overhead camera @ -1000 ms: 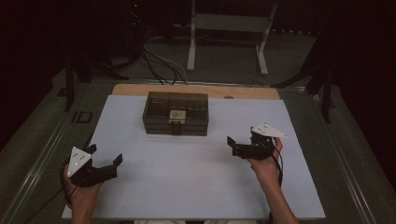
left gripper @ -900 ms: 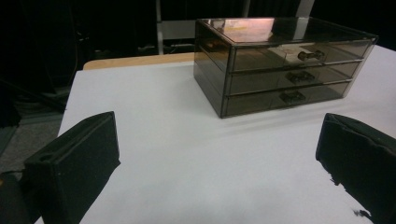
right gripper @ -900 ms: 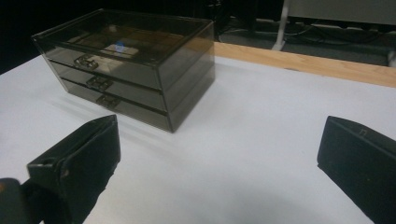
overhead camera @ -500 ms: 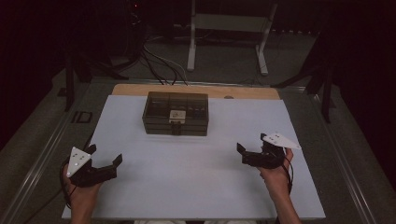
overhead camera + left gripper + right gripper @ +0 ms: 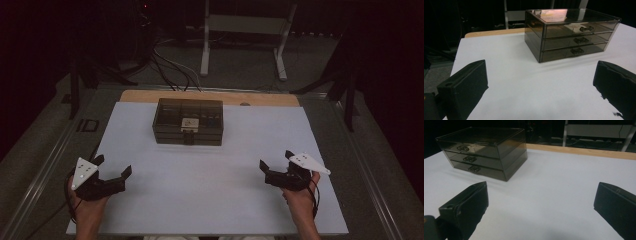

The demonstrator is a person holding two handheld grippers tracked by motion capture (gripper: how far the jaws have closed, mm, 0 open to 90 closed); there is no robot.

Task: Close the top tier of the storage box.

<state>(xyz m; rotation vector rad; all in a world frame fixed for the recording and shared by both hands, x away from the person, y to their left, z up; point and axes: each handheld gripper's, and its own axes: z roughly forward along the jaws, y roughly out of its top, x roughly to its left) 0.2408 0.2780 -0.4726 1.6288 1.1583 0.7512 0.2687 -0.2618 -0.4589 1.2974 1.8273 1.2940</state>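
A smoky see-through drawer box (image 5: 188, 121) stands on the white sheet (image 5: 210, 200) that covers the bench (image 5: 210, 96), toward the far side and a little left of middle. It has three shallow drawers stacked one over another, each with a small dark handle at its front; all three sit flush and closed. In the left gripper view the handles (image 5: 581, 40) line up down the front face, and a pale flat item shows through the top drawer near its handle. What it is cannot be told, and the lower two drawers look dim with nothing clear inside. In the high view a small light square shows through the lid near the front middle.

The box's long axis runs left to right across the bench, parallel to the wooden far edge. Its drawer fronts face the person.

The left tongs (image 5: 111, 167) rest near the front left corner of the sheet, held in the left hand (image 5: 89, 210), with jaws spread wide and nothing between them. They point toward the box, well apart from it. The right tongs (image 5: 274, 162) sit near the front right, held in the right hand (image 5: 300, 202), jaws likewise spread and bare, aimed left and forward at the box's right end, also well apart from it.
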